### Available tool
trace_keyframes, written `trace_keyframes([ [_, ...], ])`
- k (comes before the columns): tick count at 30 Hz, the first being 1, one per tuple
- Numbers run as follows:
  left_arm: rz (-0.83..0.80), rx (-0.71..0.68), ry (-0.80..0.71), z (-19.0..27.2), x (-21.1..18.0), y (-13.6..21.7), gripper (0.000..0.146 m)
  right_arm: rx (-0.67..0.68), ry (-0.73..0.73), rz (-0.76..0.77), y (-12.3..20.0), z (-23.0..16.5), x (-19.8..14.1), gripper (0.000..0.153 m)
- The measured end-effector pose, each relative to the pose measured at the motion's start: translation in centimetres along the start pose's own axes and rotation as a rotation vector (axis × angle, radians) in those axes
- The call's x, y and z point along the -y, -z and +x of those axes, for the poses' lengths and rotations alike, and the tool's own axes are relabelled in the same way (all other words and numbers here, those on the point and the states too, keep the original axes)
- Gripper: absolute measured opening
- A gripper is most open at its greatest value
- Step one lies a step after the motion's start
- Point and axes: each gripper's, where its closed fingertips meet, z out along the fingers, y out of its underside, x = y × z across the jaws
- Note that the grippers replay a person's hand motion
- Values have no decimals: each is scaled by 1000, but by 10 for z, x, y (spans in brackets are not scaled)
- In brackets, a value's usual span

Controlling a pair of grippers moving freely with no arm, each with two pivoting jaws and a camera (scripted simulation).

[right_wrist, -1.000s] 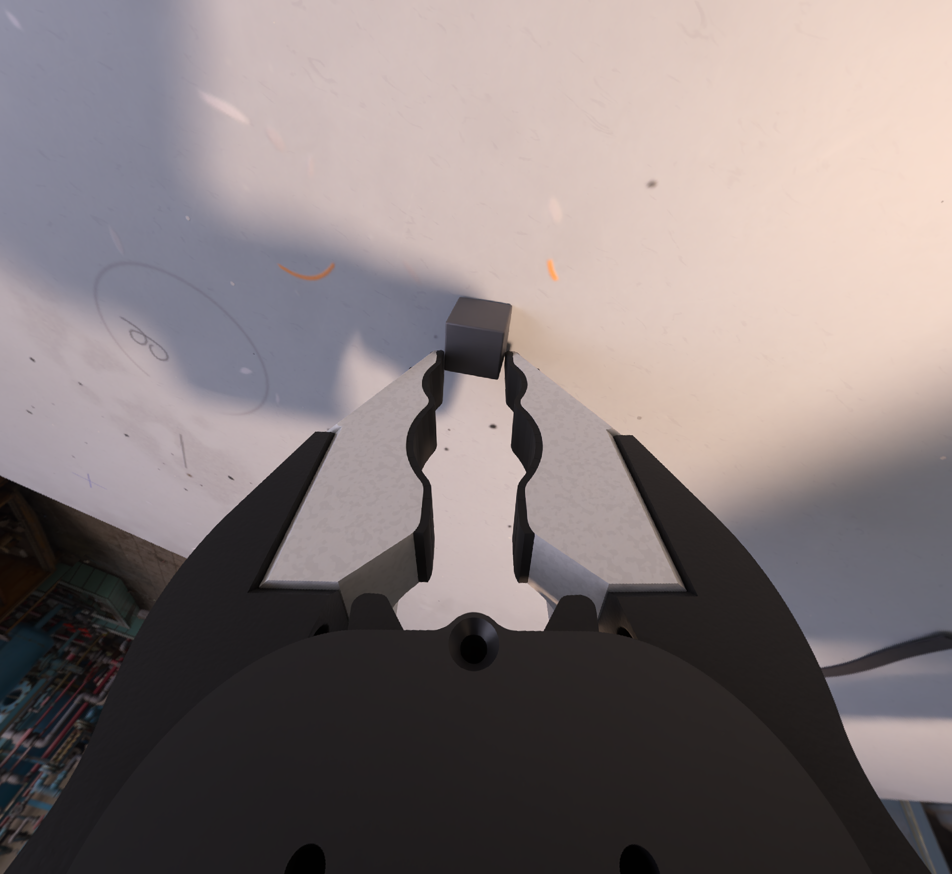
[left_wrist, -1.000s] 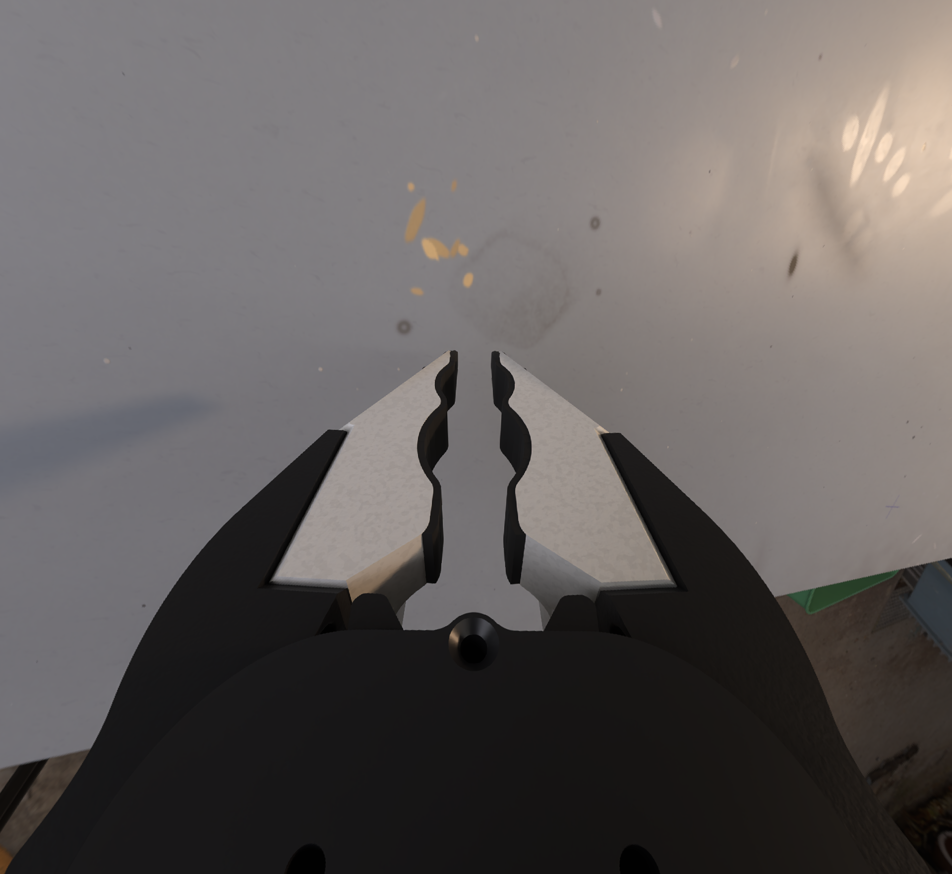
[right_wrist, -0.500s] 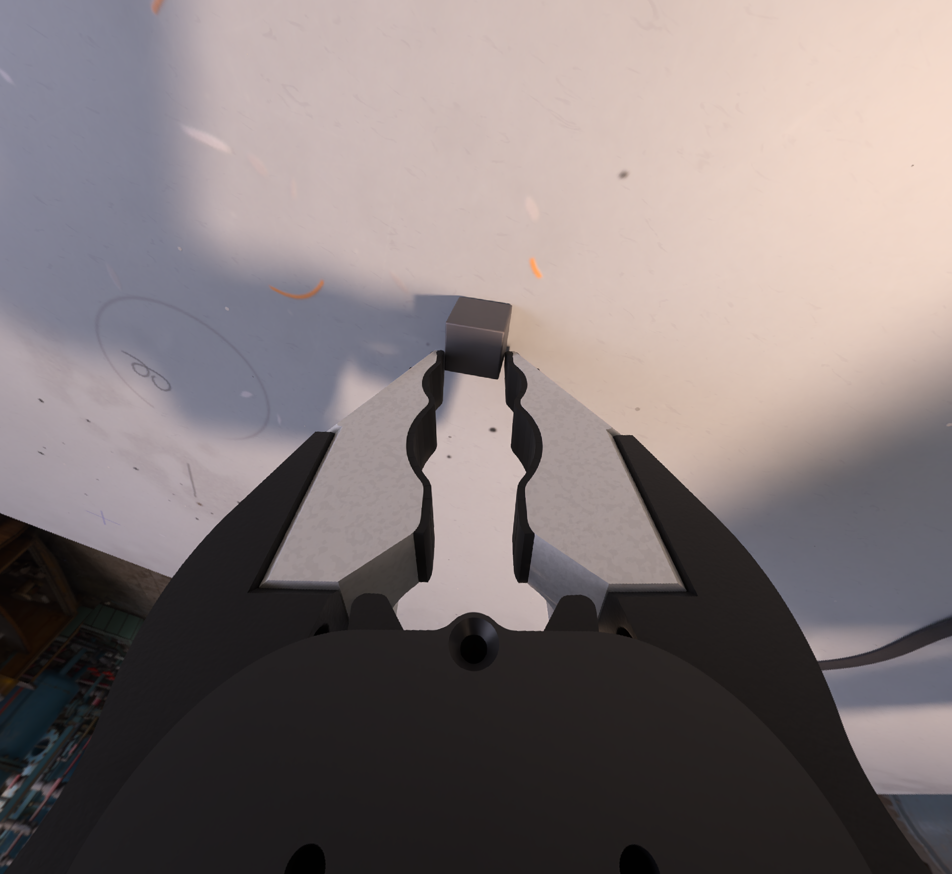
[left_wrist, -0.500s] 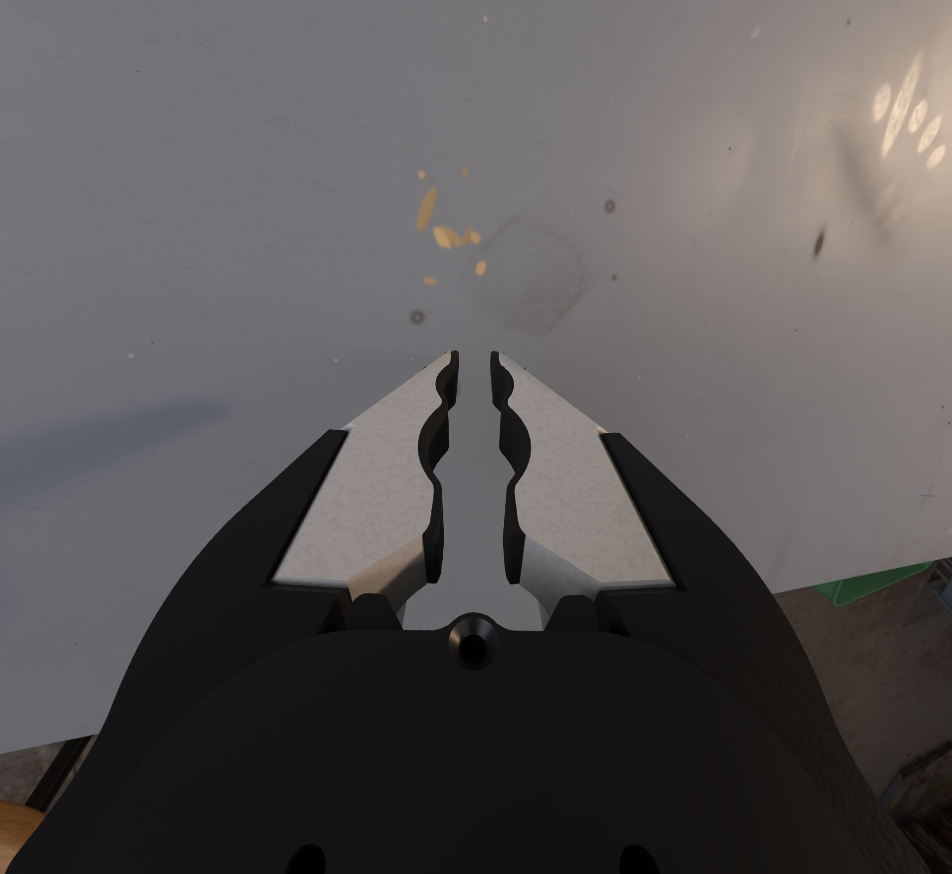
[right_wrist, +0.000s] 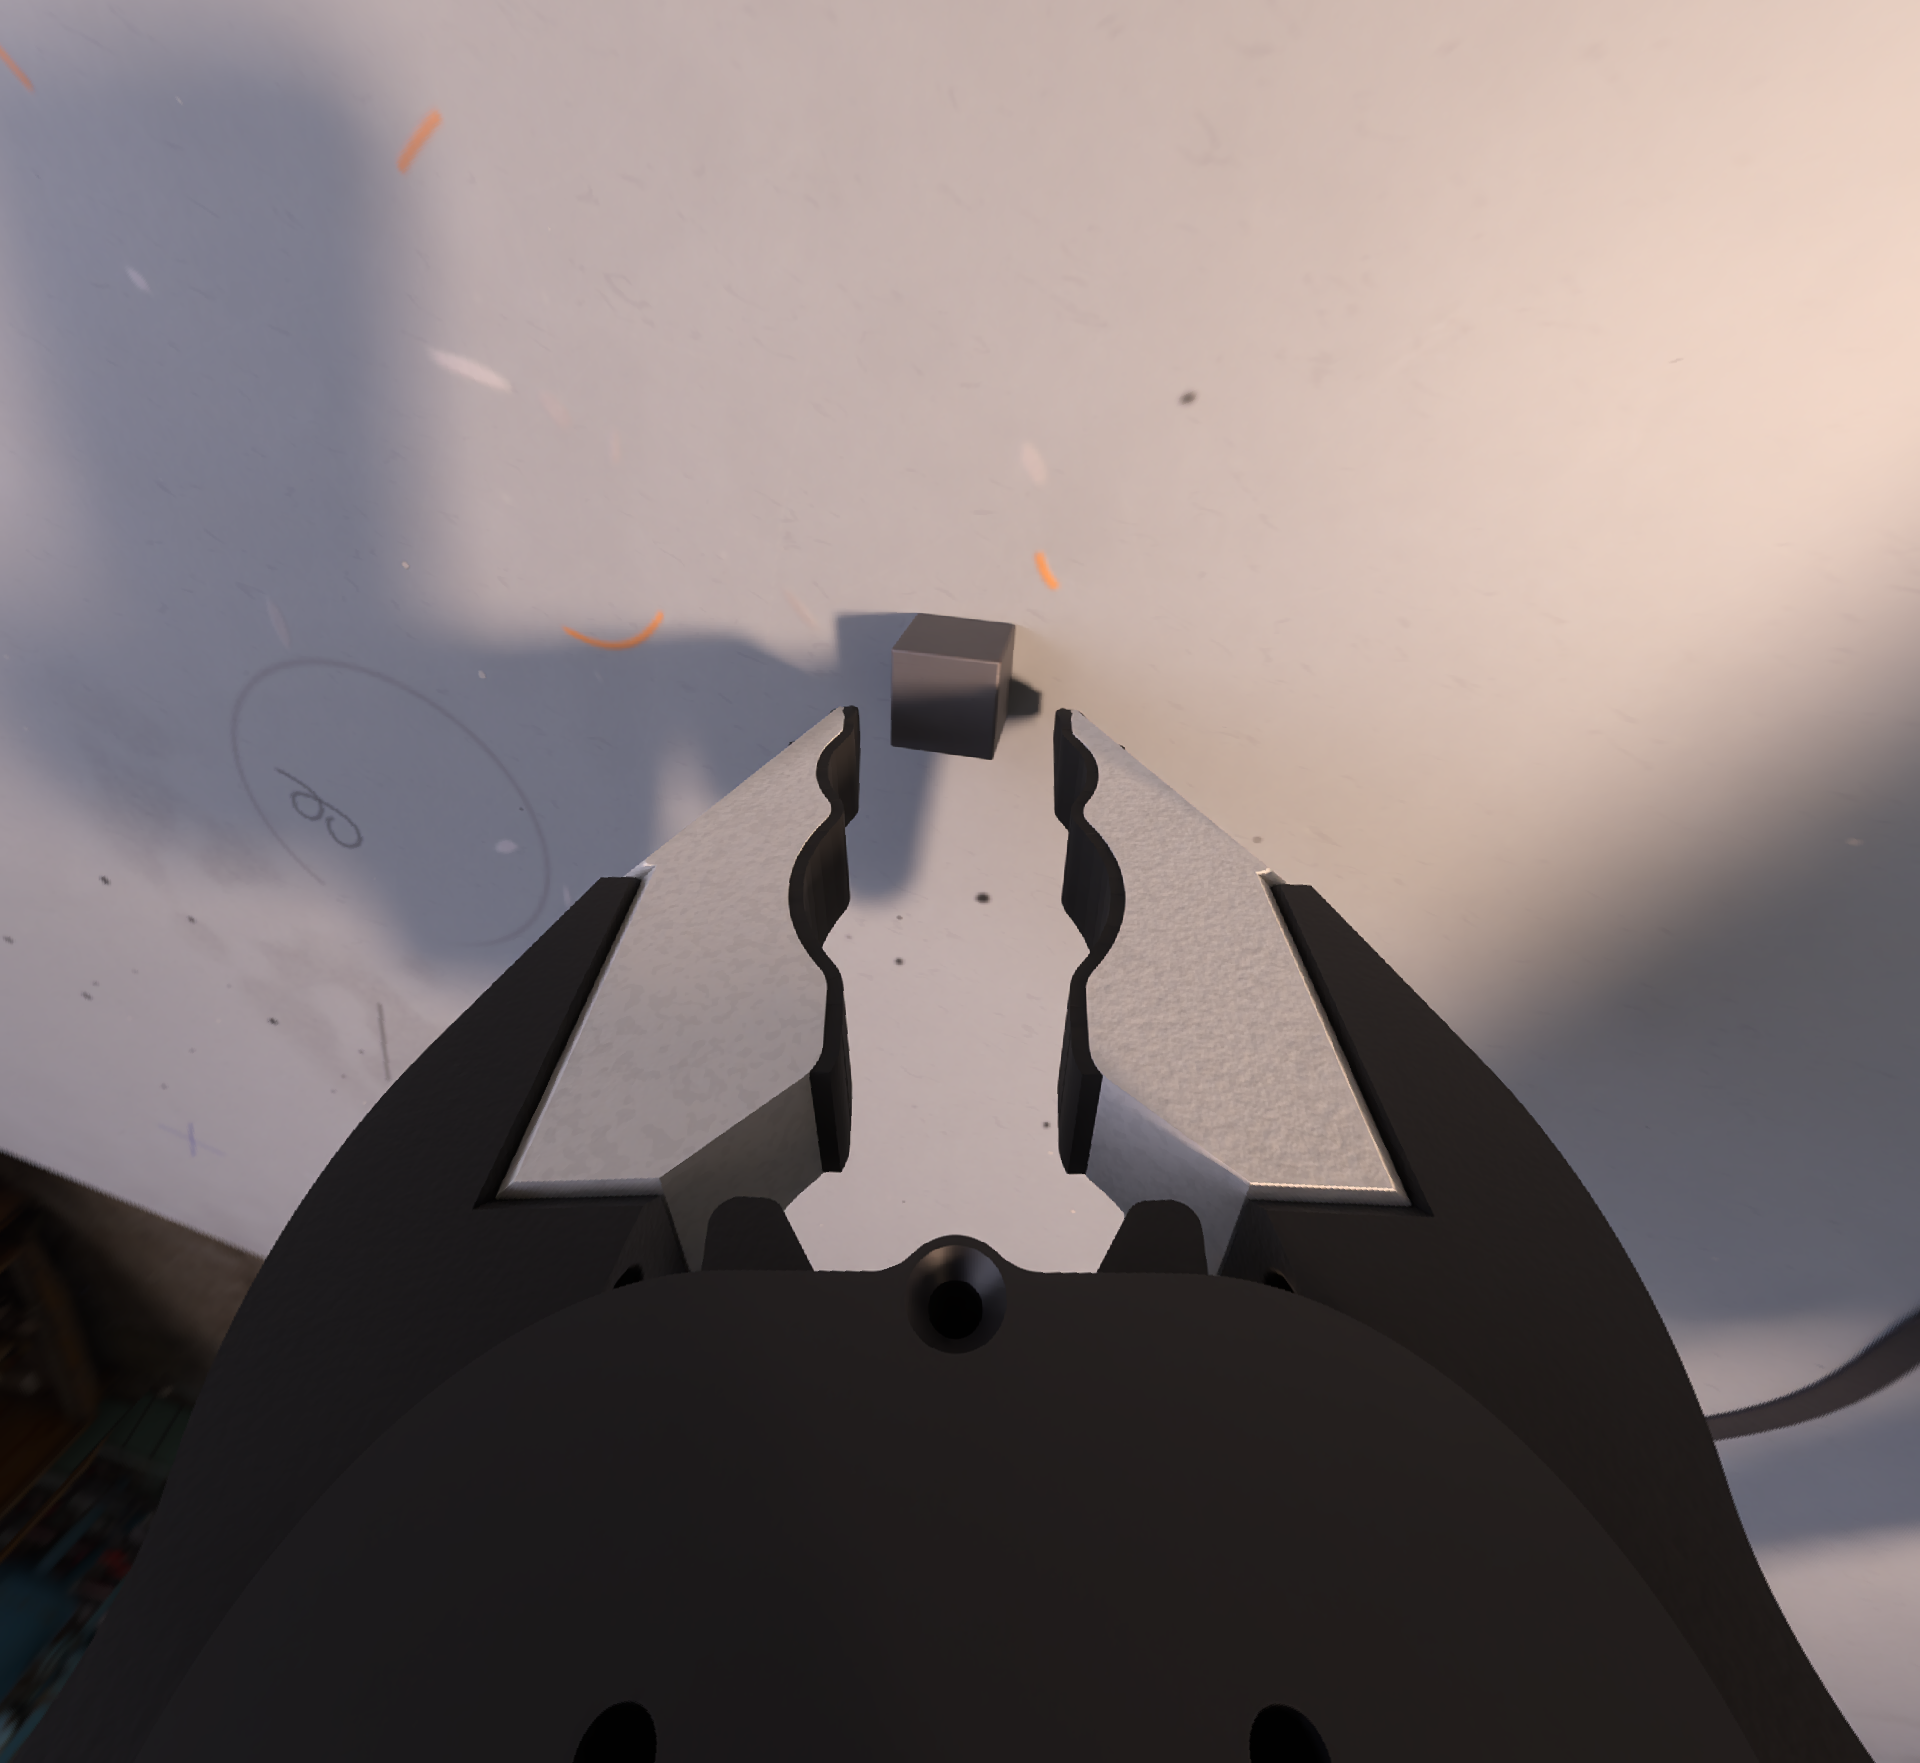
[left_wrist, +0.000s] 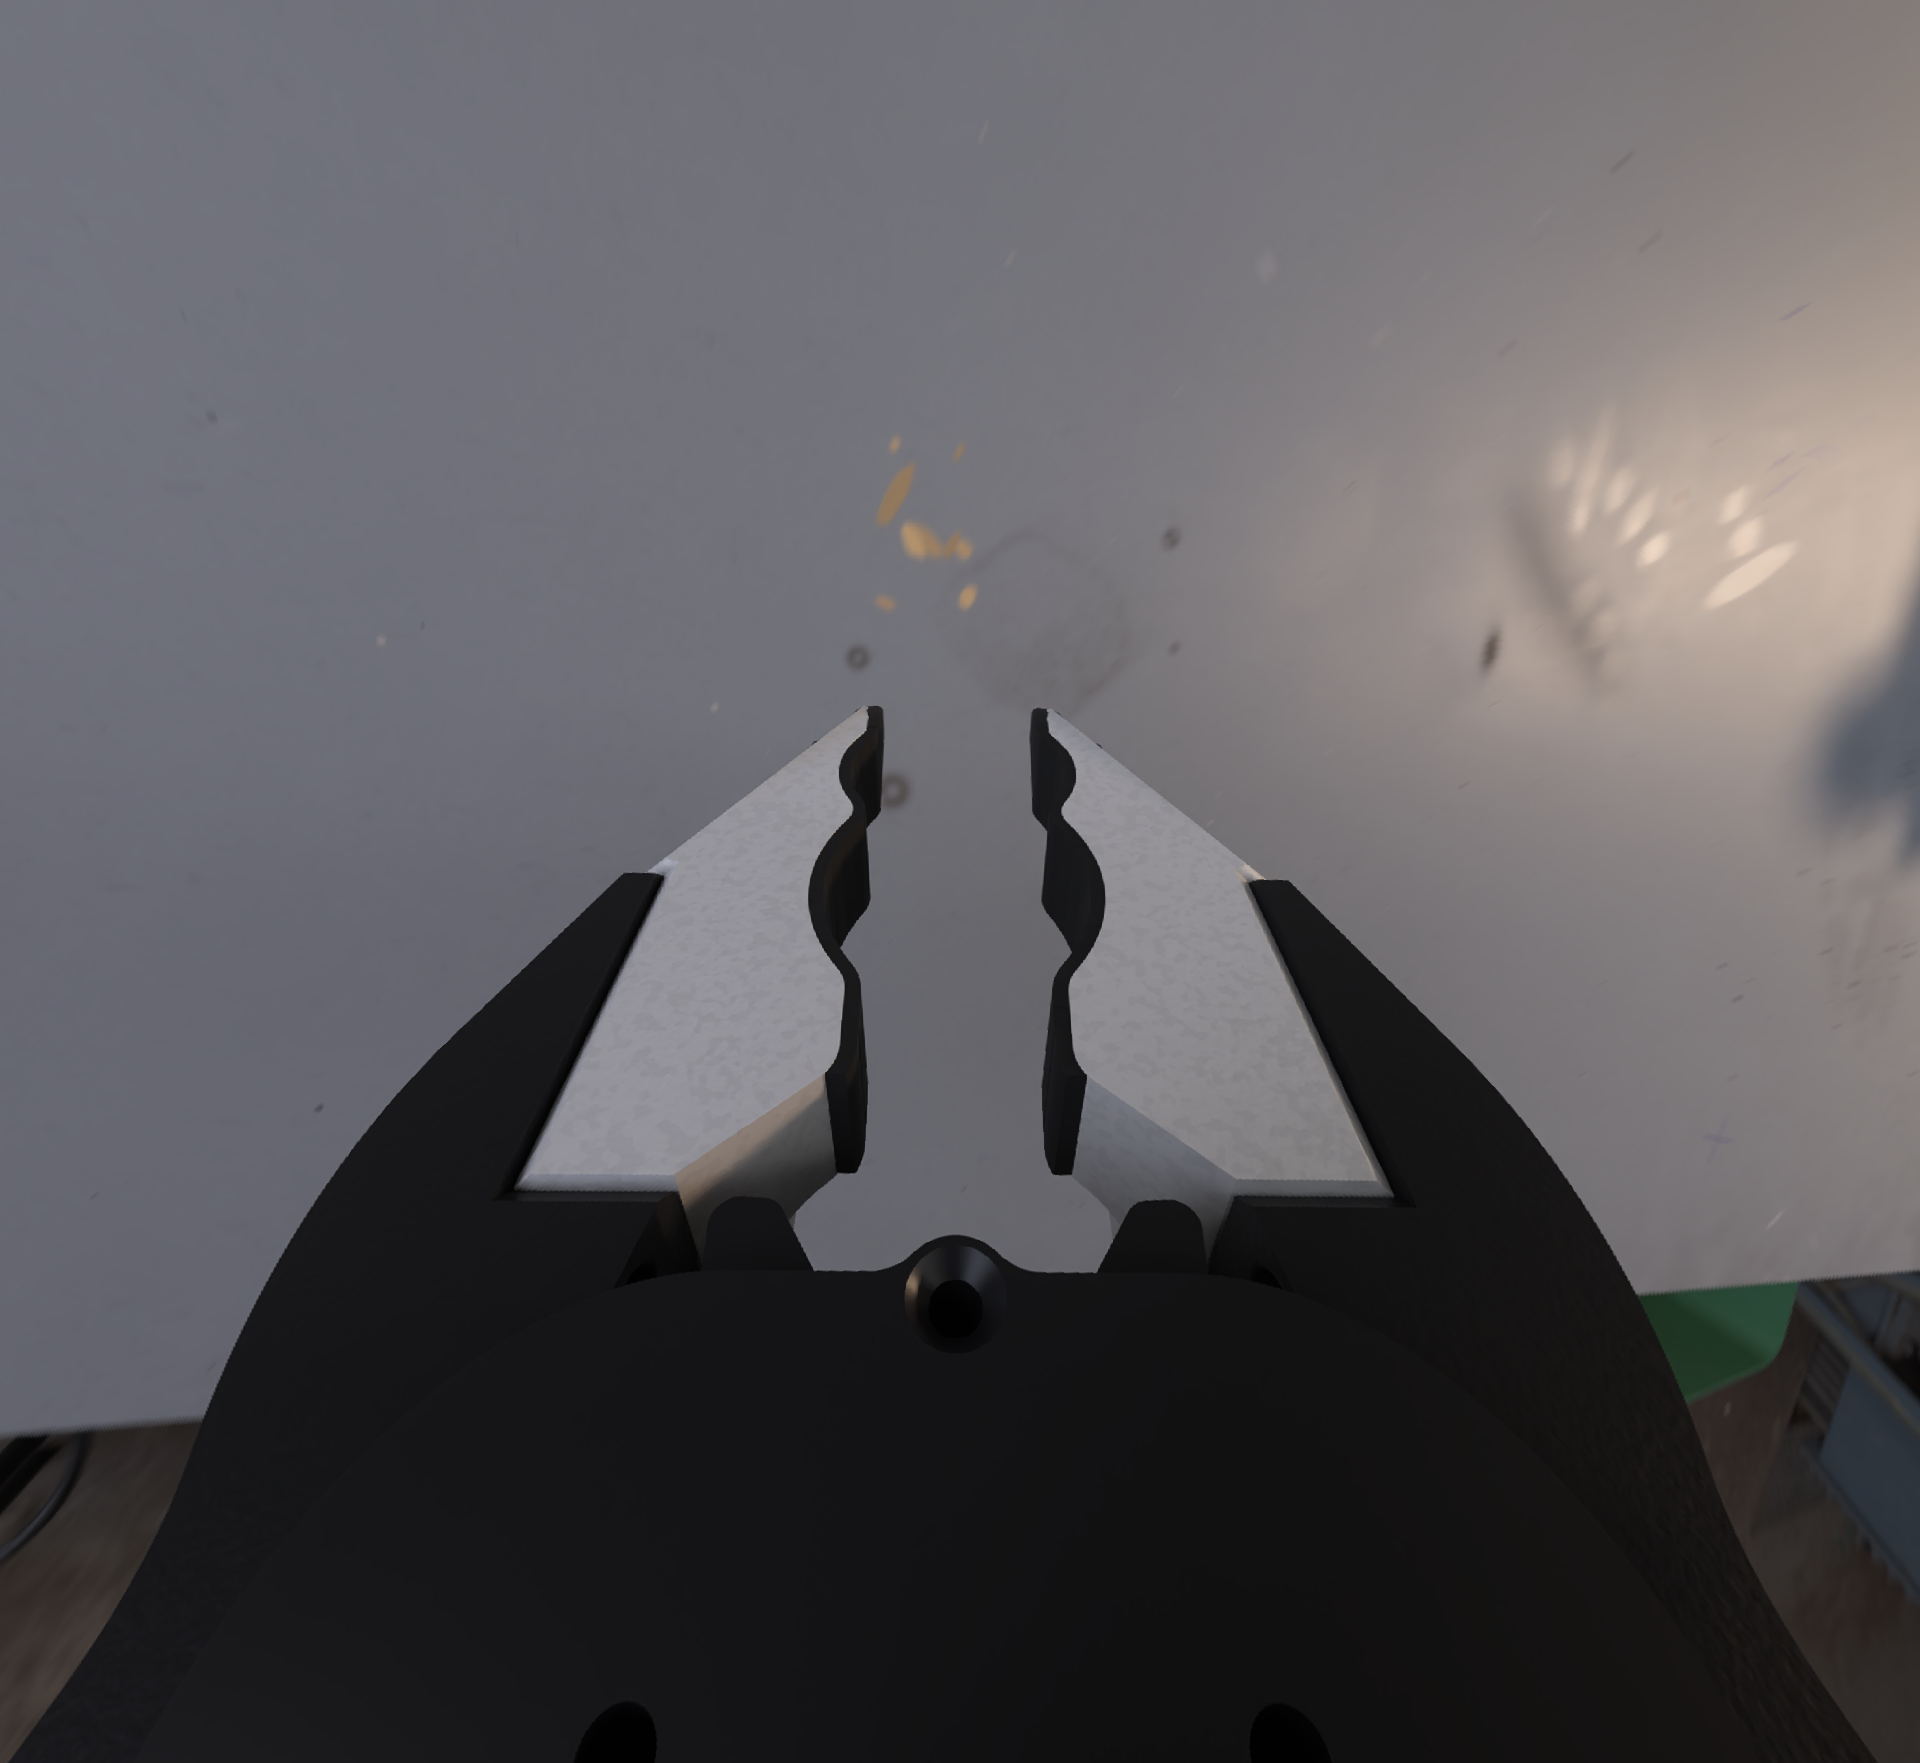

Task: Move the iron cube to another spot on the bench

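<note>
The iron cube [right_wrist: 951, 685], small and dark grey, stands on the white bench [right_wrist: 1351, 259] with its shadow right beside it. My right gripper [right_wrist: 956, 721] is open. Its fingertips [right_wrist: 1070, 737] flank the cube's near face with a small gap on each side. My left gripper [left_wrist: 956, 716] is open and empty, low over a bare grey part of the bench [left_wrist: 520, 363]. The cube does not show in the left wrist view.
A pencilled circle [right_wrist: 384, 799] and orange flecks [right_wrist: 613, 638] mark the bench left of the cube. The bench edge runs at lower left [right_wrist: 125, 1214], and a dark cable [right_wrist: 1818, 1401] lies at lower right. A green object [left_wrist: 1714, 1339] sits below the bench edge.
My right gripper has opened and let go of the cube, which now stands free between the fingertips. My left gripper's jaws have spread wider, and its view has shifted a little.
</note>
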Motion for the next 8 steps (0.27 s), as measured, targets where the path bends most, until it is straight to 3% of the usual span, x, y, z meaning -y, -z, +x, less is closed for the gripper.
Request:
trace_keyframes([
  [2, 93, -54, 9, 9, 12, 10, 32, -28, 2, 41, 8, 3, 4, 38],
  [4, 151, -82, 19, 13, 24, 12, 46, -56, -2, 96, 18, 6, 9, 39],
  [7, 115, -40, 17, 6, 31, -6, 71, -74, -36, 124, 24, 11, 10, 39],
  [8, 88, -35, 14, 4, 31, -12, 74, -55, -40, 118, 23, 10, 10, 40],
])
